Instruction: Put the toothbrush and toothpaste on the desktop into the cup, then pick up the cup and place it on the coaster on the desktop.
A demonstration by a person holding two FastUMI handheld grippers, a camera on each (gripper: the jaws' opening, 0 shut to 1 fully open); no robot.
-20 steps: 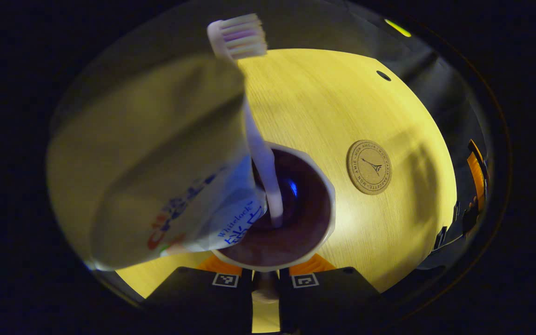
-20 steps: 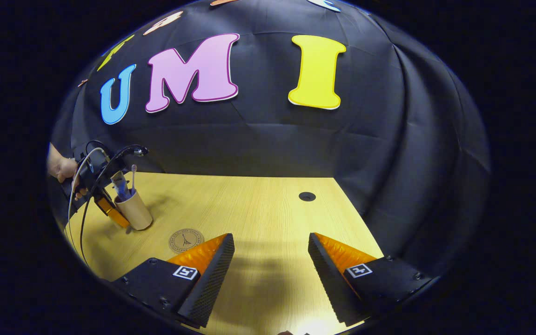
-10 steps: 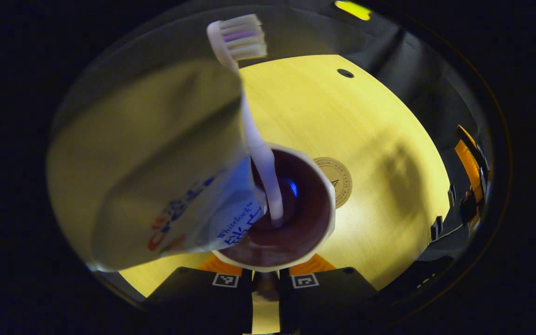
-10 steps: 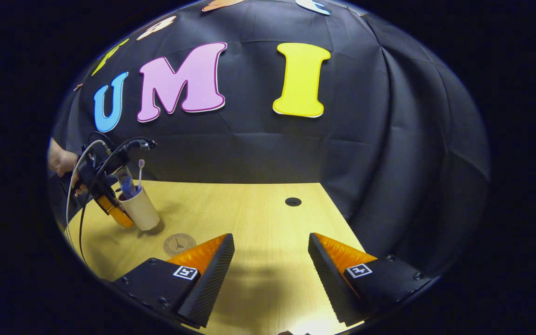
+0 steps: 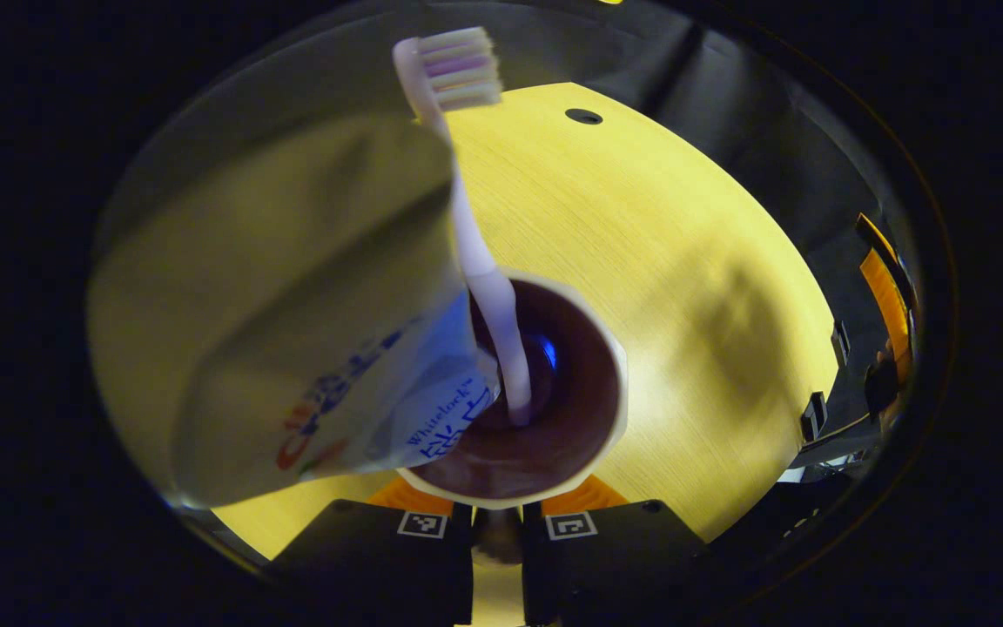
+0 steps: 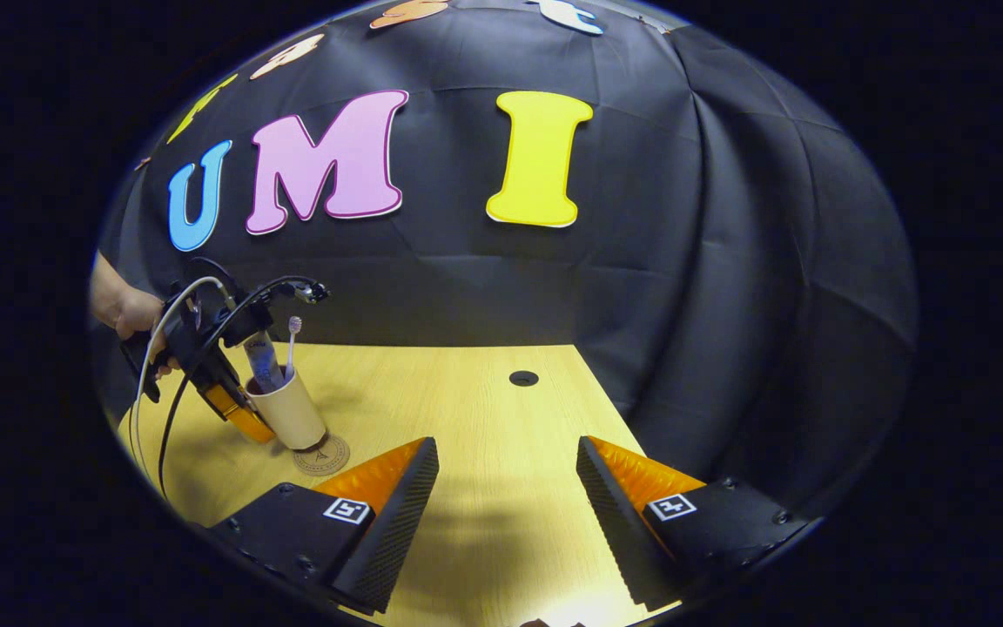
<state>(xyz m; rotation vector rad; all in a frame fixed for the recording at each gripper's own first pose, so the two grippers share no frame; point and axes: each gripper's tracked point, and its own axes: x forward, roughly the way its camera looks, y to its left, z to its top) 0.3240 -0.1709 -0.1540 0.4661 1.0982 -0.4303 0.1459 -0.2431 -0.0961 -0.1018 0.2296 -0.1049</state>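
A pale wooden tabletop (image 6: pixel 467 409) runs back to a black cloth wall (image 6: pixel 728 261), and a small dark round hole (image 6: pixel 523 378) sits in the wood near its far edge.

My right gripper (image 6: pixel 508 488) hovers over the near part of the tabletop with its fingers spread wide and nothing between them. In the left gripper view it shows at the right edge (image 5: pixel 880 348), well apart from the cup.

My left gripper (image 5: pixel 497 527) is farther off to the left in the right gripper view (image 6: pixel 236 409), with a hand (image 6: pixel 131 313) on its handle and cables looping from it. Its fingers are narrow, closed on the near wall of the cup (image 5: pixel 554 392), one on each side of the rim.

The cup, cream outside and dark inside, stands upright in the right gripper view (image 6: pixel 292 416), directly over the coaster (image 6: pixel 323 455). I cannot tell whether its base touches the coaster or hangs just above it.

The toothpaste (image 5: pixel 292 331) leans out of the cup toward the left of my left view, its crimped flat end up and its lower end inside. In the right gripper view it is the tube (image 6: pixel 263 366) rising above the rim.

The toothbrush (image 5: pixel 475 244) stands in the cup beside the tube, handle down and bristles up; its head (image 6: pixel 294 325) pokes highest of all.
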